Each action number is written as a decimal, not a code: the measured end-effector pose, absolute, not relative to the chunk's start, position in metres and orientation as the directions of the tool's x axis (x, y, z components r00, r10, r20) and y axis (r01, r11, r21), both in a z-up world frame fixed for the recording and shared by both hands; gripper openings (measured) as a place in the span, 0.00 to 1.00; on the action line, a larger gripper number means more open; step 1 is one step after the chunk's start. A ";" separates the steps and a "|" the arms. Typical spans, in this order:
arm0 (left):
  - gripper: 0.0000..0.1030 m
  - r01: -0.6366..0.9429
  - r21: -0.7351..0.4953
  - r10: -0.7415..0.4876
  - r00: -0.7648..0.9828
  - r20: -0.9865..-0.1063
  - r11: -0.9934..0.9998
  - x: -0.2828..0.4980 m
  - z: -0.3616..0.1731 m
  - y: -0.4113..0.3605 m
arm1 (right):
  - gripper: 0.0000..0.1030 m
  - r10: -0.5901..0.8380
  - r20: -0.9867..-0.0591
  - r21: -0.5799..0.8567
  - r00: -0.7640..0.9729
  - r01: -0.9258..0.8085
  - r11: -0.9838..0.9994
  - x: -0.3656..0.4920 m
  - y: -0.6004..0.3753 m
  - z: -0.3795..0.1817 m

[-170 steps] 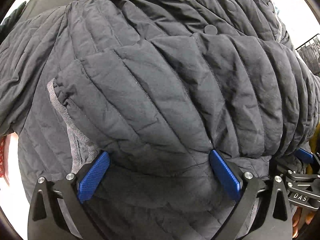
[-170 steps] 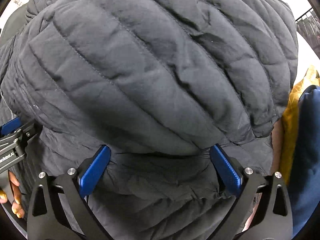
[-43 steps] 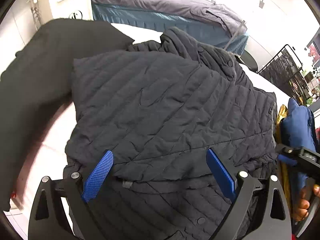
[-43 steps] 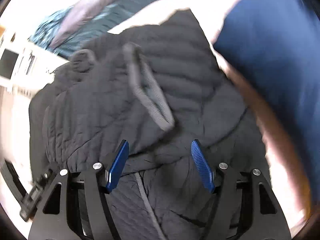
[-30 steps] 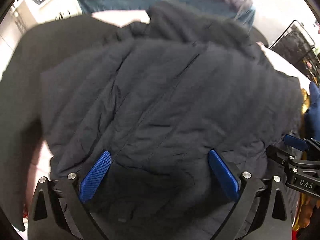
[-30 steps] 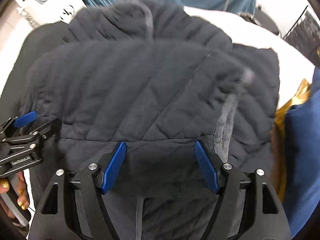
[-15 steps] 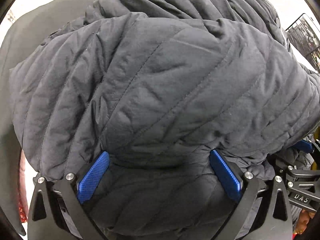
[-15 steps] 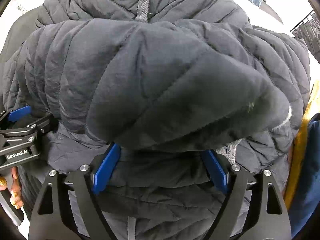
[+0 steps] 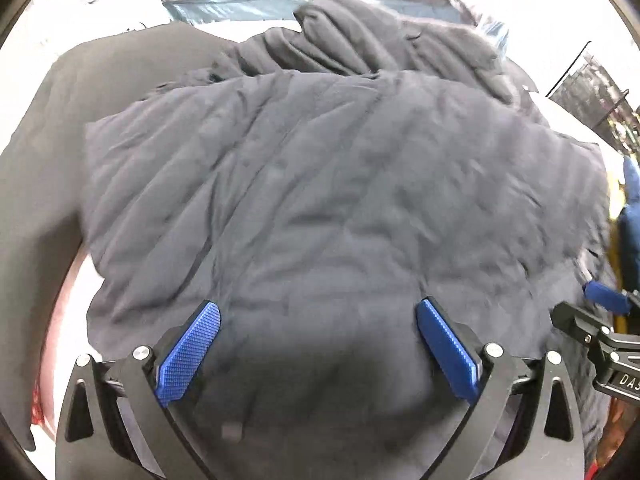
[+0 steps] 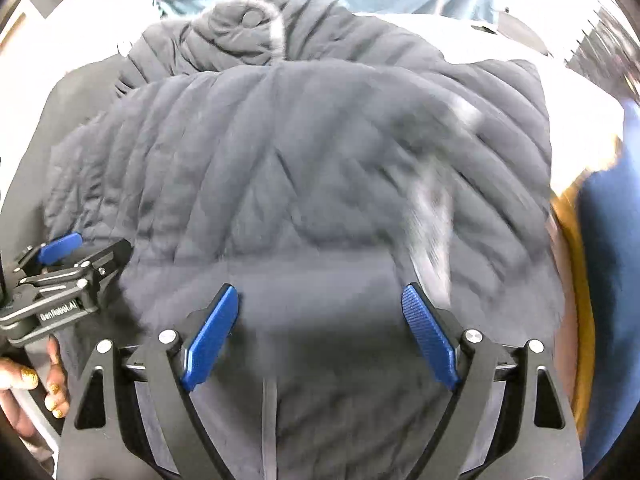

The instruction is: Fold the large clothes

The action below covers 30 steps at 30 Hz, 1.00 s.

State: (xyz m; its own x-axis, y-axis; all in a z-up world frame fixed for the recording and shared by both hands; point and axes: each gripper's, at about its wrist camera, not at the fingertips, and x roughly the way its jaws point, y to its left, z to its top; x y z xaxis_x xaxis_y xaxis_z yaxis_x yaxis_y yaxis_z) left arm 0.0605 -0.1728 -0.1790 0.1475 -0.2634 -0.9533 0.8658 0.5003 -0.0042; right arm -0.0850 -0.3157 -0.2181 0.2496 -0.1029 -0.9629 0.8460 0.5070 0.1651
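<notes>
left hand-held gripper (image 9: 318, 336): jaws spread wide | right hand-held gripper (image 10: 320, 324): jaws spread wide, side by side

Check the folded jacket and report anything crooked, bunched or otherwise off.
The quilted jacket is folded but not square: its collar end bunches in a heap beyond the top fold, and a pale grey lining edge shows near the right side. Both views are blurred. No damage shows.

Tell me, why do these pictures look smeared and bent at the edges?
Left wrist view: fisheye curve, dark corners, quilted jacket softly blurred, left tool sharp. Right wrist view: streaky motion blur on the jacket's right side, washed-out glare above.
</notes>
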 end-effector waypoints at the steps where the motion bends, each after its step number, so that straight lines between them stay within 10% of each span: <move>1: 0.94 0.869 0.000 -0.271 0.154 -0.950 0.495 0.056 -0.175 -0.166 | 0.81 -0.101 -0.963 0.167 0.249 0.851 0.499 -0.100 -0.305 -0.215; 30: 0.94 0.558 -0.252 -0.286 -0.026 -0.958 0.791 0.098 -0.172 0.118 | 0.81 0.050 -0.938 0.335 0.343 0.861 0.383 -0.297 -0.215 -0.199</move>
State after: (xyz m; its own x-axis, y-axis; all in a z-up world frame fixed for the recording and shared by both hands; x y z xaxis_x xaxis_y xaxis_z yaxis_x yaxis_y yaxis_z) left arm 0.0980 0.1183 -0.1724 -0.0263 -0.2861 -0.9578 0.5580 0.7908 -0.2515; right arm -0.2967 -0.2150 -0.1987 0.3431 0.0502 -0.9379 0.8608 0.3827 0.3354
